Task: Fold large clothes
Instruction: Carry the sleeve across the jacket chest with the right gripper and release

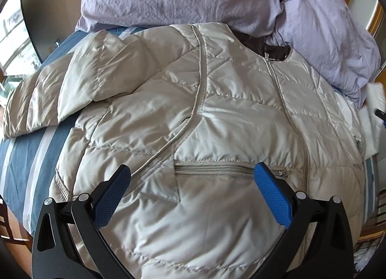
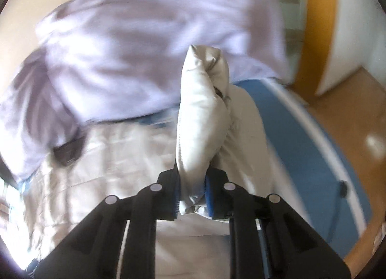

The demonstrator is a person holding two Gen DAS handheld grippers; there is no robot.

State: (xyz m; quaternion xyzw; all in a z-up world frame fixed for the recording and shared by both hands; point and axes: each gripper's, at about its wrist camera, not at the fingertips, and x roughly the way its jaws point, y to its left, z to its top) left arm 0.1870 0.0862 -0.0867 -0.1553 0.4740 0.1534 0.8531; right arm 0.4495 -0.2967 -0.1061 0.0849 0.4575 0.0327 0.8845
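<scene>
Right wrist: fingers (image 2: pixel 179 189) clamped on jacket sleeve (image 2: pixel 200 119); left fingers (image 1: pixel 113 192) apart above jacket (image 1: pixel 217 115).

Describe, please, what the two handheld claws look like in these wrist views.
Both are alike. The left claw has black angular arms with round silver pivot pins and blue textured pads on its fingers. The right claw shows the same black linkage, silver pins and blue pads. No cables, sleeves or hands show.
</scene>
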